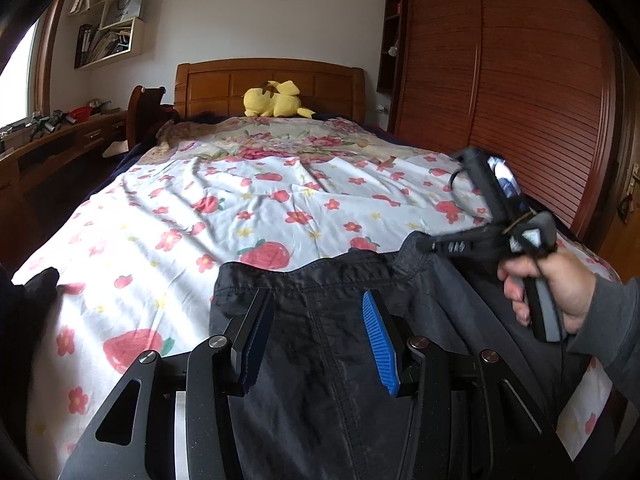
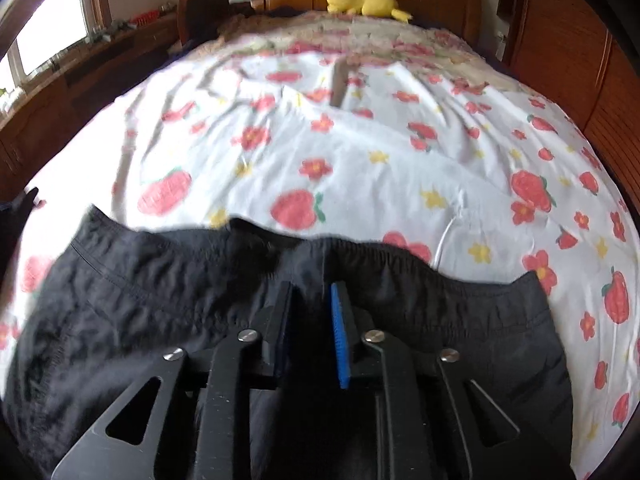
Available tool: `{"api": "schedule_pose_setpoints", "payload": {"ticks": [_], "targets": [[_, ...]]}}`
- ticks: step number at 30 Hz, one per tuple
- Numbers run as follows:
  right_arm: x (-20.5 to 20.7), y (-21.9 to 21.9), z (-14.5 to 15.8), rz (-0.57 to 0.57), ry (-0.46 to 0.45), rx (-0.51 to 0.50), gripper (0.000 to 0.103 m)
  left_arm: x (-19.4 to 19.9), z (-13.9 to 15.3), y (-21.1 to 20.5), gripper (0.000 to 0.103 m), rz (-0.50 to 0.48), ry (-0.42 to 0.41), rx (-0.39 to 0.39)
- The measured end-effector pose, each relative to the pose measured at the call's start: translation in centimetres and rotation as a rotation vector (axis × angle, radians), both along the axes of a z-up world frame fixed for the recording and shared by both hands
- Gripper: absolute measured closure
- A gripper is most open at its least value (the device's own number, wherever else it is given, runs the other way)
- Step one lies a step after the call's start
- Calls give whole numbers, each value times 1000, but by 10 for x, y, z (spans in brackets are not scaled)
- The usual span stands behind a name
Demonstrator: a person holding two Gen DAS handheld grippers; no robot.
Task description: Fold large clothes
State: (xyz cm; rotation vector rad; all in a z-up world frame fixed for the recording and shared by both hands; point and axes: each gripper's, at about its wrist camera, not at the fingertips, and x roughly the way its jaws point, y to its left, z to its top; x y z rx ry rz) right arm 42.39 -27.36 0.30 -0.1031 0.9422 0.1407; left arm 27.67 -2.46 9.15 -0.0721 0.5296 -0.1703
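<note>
A large black garment [image 1: 340,344] lies on the near part of a bed with a strawberry and flower sheet [image 1: 240,208]. My left gripper [image 1: 316,300] hovers over the garment near its far edge, jaws wide open and empty. In the left wrist view the right gripper [image 1: 424,245] is held in a hand at the right, its tip at the garment's raised far edge. In the right wrist view my right gripper [image 2: 310,288] sits over the garment [image 2: 140,292] near its gathered edge, jaws a narrow gap apart with dark cloth between them.
A yellow plush toy [image 1: 276,100] lies by the wooden headboard [image 1: 224,84]. A wooden slatted wardrobe [image 1: 520,80] stands along the right side. A desk [image 1: 60,132] with clutter and a chair [image 1: 142,112] are at the left under a window.
</note>
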Motion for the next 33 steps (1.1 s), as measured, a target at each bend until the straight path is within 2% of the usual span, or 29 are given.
{"api": "schedule_pose_setpoints", "payload": {"ticks": [1,2,4,9,12,17,19,21,22,23,24,25,27,28,30,33], "targets": [[-3,-4,9,-10,-37,2,64,1,-1,0,55,-3,1,-1],[-4,-10,18,-26,-62,2,60,3,-2,-1,55,-8,4,-2],[-1,-22,31,-45,-67,6,60,7,-5,-2,55,-8,18,4],[2,-62,41,-77,-54,-93,60,14,-9,-3,55,-12,39,3],[1,-98,28,-124,-15,-130,60,17,-11,-5,55,-16,50,-3],[2,-154,-8,-242,81,-107,60,22,-16,-10,55,-28,71,6],[1,-172,-23,-275,131,-72,60,24,-18,-13,55,-34,77,11],[0,-186,-34,-286,169,18,60,24,-18,-15,55,-39,82,18],[0,-193,-37,-287,181,82,64,24,-18,-16,55,-41,84,21],[0,-195,-37,-274,185,131,74,25,-19,-17,55,-44,87,24],[-1,-194,-36,-257,174,149,89,26,-19,-18,55,-48,89,28],[-2,-189,-30,-238,137,115,95,26,-20,-20,55,-51,92,33],[-7,-181,-15,-239,46,20,97,26,-19,-21,55,-56,92,39],[-8,-183,-8,-283,14,-17,97,25,-18,-22,55,-59,91,43],[-4,-185,-5,-330,18,-18,97,23,-16,-23,55,-58,85,52],[-3,-178,-1,-343,35,-33,96,16,-13,-25,55,-73,75,51]]}}
